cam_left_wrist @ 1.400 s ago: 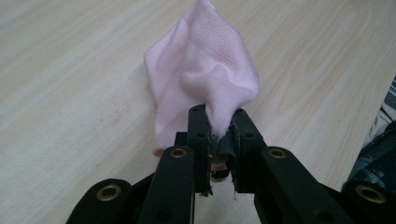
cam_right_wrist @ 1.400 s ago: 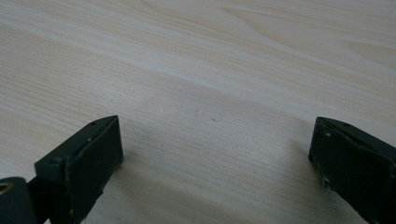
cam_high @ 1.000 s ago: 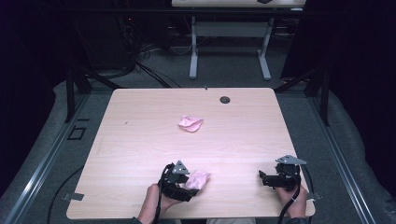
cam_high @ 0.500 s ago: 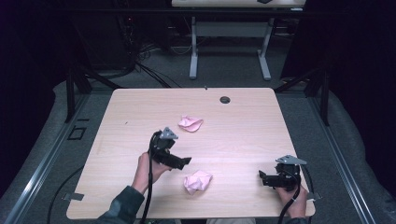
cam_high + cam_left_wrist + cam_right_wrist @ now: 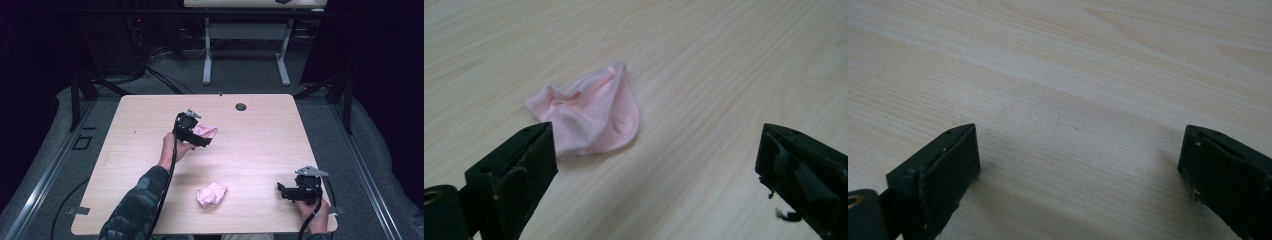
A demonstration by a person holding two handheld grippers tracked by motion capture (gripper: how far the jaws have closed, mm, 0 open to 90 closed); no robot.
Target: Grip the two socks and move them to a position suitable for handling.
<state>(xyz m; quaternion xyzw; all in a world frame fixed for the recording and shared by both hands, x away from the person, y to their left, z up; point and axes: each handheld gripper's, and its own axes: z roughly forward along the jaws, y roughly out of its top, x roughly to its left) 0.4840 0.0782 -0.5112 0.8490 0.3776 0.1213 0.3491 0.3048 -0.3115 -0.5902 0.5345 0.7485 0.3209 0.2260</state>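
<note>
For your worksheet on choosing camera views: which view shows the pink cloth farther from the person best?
The left gripper view: the far pink cloth lies close ahead between the open tool's jaws, folds visible. In the high view it is small and partly behind the left tool. The right gripper view faces bare table.

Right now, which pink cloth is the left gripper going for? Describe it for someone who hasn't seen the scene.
On the wooden table, look near the middle, just ahead of the left gripper. The far pink cloth lies there, fairly flat, unlike the crumpled pink cloth near the front edge.
</note>
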